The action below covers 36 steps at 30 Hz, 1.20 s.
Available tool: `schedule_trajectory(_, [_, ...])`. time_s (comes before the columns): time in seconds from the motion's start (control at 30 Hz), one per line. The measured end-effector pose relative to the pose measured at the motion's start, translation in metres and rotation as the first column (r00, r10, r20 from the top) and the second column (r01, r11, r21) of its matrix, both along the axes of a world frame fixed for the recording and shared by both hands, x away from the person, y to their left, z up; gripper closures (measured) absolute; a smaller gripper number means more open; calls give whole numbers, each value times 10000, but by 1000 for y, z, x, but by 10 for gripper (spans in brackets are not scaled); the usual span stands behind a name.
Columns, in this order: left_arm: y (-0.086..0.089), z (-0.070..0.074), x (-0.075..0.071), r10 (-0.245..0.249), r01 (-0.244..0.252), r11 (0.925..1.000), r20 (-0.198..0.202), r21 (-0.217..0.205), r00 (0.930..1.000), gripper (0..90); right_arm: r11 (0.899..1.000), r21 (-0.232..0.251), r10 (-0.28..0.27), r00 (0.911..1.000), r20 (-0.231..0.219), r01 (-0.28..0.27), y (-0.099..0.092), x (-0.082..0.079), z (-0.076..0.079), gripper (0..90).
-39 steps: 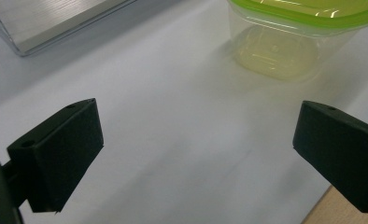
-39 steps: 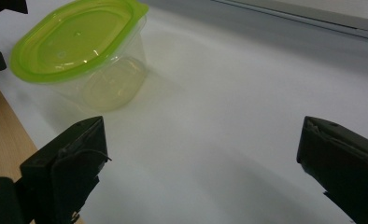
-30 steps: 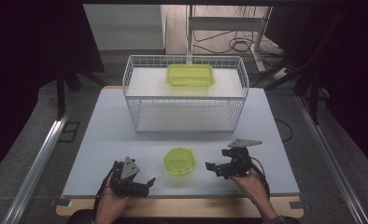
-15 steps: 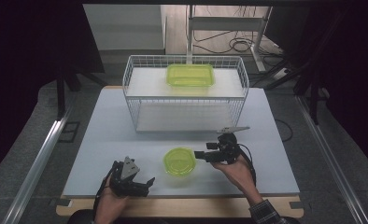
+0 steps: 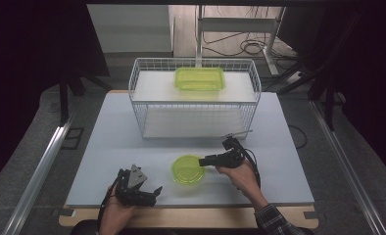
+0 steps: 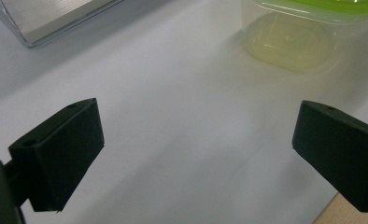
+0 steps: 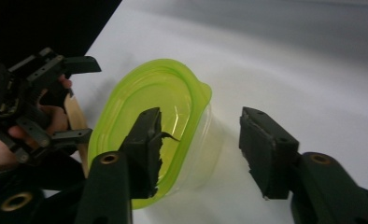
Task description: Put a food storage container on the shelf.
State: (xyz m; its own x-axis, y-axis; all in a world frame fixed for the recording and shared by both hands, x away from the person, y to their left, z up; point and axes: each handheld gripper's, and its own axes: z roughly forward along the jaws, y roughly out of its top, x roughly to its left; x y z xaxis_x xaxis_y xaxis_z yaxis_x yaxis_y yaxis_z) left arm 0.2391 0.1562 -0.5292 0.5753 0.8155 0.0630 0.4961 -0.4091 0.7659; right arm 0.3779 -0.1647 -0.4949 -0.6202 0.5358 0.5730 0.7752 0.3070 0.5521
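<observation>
**Right gripper straddles the near-right rim of the small green container**

The small round container [image 5: 189,169] with its lime-green lid sits on the white table [image 5: 112,147], toward the near edge and about midway between the two hands. It stands upright, lid on top, with a clear tub below the green rim. Its outline is close to round, with a small pull tab on the rim facing the far right in the right gripper view, so no long axis dictates the grasp; what matters is the side from which it is approached.

The right gripper [image 5: 204,160] comes in from the container's right, pointing left across the table. Its jaws have just been closing, and in the right gripper view one pad [image 7: 147,144] sits over the lid while the other stands outside the clear wall, with a visible gap on that side. The rim and wall are between the pads, but the pads do not yet look pressed on them, so I judge the grip not yet made.

The left gripper [image 5: 149,193] rests near the table's near edge, to the left of the container and a little nearer than it, jaws spread wide with nothing between them. The right hand is clearly the nearer of the two.

Farther off, a white wire basket [image 5: 196,105] stands at the middle of the table, with a larger rectangular green container [image 5: 199,78] on top of it.
</observation>
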Motion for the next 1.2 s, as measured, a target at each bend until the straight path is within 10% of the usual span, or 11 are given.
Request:
schedule_trajectory(0.33, [0, 0, 0, -8, 8, 10000, -7, 51, 10000, 18, 9961, 867, 292, 9895, -1418, -170, 2, 6, -8, 804])
schedule_trajectory(1.2, [-1, 0, 0, -50, 50, 10000, -7, 69, 10000, 18, 9869, 1538, -352, 9957, -851, 480, -19, 7, 27, 809])
